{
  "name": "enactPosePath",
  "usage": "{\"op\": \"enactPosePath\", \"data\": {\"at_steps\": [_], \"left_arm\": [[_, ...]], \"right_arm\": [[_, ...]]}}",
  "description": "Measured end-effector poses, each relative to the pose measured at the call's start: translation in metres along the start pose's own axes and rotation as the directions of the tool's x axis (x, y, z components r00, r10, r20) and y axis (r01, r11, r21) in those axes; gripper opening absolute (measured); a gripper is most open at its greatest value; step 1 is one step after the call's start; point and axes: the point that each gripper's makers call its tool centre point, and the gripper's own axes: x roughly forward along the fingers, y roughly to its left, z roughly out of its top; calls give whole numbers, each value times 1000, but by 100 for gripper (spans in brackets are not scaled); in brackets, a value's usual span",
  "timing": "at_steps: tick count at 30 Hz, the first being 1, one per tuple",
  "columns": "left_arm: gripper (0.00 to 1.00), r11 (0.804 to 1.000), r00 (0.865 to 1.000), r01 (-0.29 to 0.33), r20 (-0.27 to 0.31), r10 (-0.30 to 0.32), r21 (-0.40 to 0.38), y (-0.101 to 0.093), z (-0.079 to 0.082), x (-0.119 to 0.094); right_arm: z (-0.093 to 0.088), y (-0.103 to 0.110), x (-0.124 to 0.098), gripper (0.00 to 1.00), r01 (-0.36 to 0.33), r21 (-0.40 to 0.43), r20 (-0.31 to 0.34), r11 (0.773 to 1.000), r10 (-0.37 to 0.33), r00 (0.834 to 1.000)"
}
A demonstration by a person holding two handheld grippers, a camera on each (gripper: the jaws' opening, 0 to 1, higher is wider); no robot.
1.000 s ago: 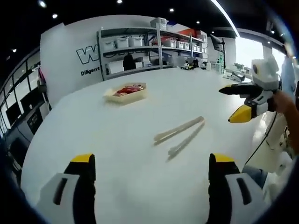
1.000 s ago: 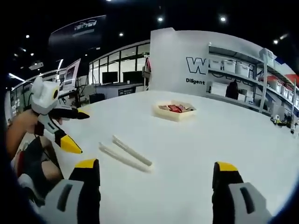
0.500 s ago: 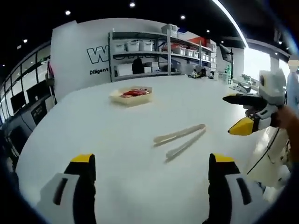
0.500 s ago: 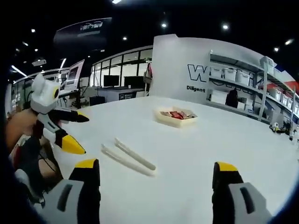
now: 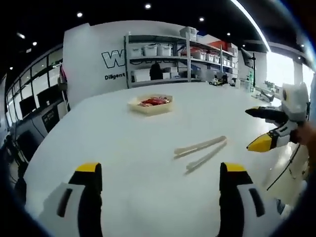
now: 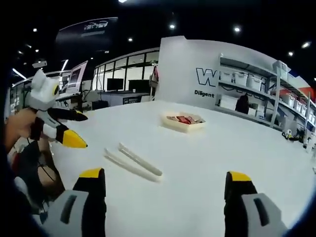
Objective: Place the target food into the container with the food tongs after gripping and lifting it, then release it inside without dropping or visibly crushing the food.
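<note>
Two tools (image 5: 157,173) (image 6: 163,180) stay wide open because your tongs (image 5: 201,151) lie untouched at one o'clock on the tabletop (image 5: 123,143).

A wide white table (image 5: 148,148) spans the lower half of both views. Behind it, at upper centre, stands a white wall (image 5: 94,59) with dark lettering, with grey shelving (image 5: 163,59) holding white bins to its right. Glazed partitions (image 6: 123,84) run along the left. The ceiling (image 6: 197,19) is dark with small spotlights.
</note>
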Motion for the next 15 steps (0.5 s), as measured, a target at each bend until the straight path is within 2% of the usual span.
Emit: {"op": "enactPosePath", "data": {"at_steps": [3,4,5,6,8,10,15], "left_arm": [[96,1000,1000,-15,13,15,7,1,1,-3],[94,999,1000,-24,7,24,36,1,1,-5],[91,997,998,-54,16,53,51,6,2,-6],[90,996,997,-72,22,71,52,8,2,-7],[95,998,998,-62,32,61,20,4,3,-6],[96,999,999,-47,9,47,-13,2,0,-3],[99,997,997,-71,-1,71,8,8,0,1]], "right_arm": [[-3,-3,0,99,-2,-1,-8,1000,2,1000],[-1,-3,1,99,-12,30,0,999,12,1000],[1,-2,1,99,-22,69,5,997,21,1000],[2,-4,1,99,-20,58,-2,998,20,1000],[8,-4,1,99,-26,63,7,998,25,1000],[15,-4,2,99,-28,47,18,998,27,999],[19,-7,0,99,-38,58,12,998,37,999]]}}
